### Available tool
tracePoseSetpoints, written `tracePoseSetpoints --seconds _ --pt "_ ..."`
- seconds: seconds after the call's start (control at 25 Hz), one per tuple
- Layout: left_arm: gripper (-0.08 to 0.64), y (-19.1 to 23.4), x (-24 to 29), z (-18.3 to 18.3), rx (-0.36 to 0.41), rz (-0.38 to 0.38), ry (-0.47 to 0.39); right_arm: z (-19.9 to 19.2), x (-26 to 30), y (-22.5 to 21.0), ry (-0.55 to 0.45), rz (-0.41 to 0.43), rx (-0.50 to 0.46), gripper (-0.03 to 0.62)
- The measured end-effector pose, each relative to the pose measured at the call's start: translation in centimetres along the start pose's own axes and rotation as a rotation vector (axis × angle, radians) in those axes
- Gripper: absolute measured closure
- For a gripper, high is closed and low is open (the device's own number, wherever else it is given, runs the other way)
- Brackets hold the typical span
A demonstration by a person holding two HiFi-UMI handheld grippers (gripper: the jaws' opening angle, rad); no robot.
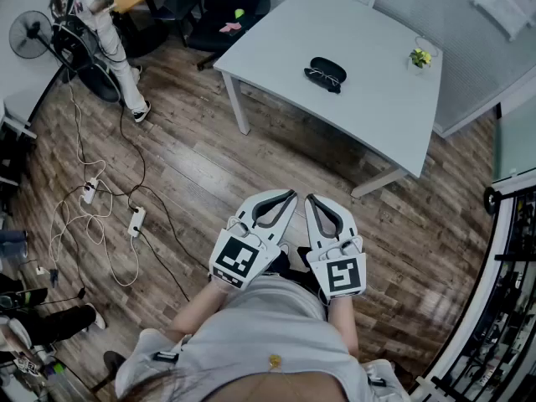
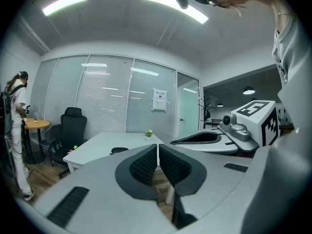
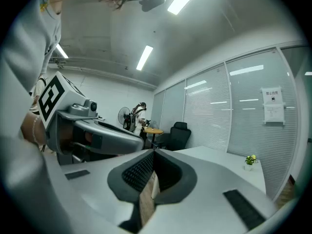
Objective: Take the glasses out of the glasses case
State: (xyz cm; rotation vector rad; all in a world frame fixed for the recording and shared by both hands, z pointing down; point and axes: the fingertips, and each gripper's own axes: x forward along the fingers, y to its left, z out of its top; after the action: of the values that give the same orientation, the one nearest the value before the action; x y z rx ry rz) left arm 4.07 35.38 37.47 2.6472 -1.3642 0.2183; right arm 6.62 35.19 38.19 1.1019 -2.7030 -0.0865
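Glossy black oval glasses case [image 1: 327,67] on a plain pale grey-white rectangular table [image 1: 368,107]; streaked brown wood-plank floor [image 1: 201,182]; white plastic left gripper [image 1: 290,196] and right gripper [image 1: 309,199], black-padded, with black-and-white square markers; small green-leaved potted plant [image 1: 420,58].

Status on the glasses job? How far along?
Nothing clearly done. In hand: nothing. The left gripper and right gripper are both shut and empty, held well short of the table. The glasses case sits there with the glasses at its near edge; in or out, can't tell. Left: approach, take them out.
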Motion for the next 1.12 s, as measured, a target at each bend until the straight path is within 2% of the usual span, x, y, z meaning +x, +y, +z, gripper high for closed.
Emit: tracePoseSetpoints --seconds 0.24,0.28,0.32,0.36,0.48,0.68,1.12 --pt "0.521 -1.0 0.3 -0.1 0.001 0.011 -0.013 0.0 -1.0 -0.5 -0.029 -0.001 0.022 0.571" --pt "0.512 -1.0 0.2 -0.2 -0.003 0.016 -0.016 -0.2 -1.0 -0.3 -0.028 0.003 0.022 0.571" --pt "0.462 -0.9 0.0 -0.2 -0.011 0.018 -0.021 -0.3 -1.0 -0.2 -0.025 0.007 0.023 0.558" --pt "0.443 -0.8 -0.1 -0.3 -0.021 0.018 -0.025 -0.4 -0.9 -0.1 -0.020 0.009 0.026 0.536" --pt "0.443 -0.3 -0.7 -0.5 -0.046 0.033 -0.037 -0.5 -0.7 0.3 -0.012 0.022 0.028 0.486" --pt "0.443 0.4 -0.6 -1.1 -0.050 0.050 -0.023 -0.8 -0.2 0.2 -0.013 0.030 0.037 0.486" --pt "0.443 4.6 3.0 0.0 -0.034 -0.021 -0.032 -0.1 4.4 -2.8 -0.014 -0.055 0.059 0.486"
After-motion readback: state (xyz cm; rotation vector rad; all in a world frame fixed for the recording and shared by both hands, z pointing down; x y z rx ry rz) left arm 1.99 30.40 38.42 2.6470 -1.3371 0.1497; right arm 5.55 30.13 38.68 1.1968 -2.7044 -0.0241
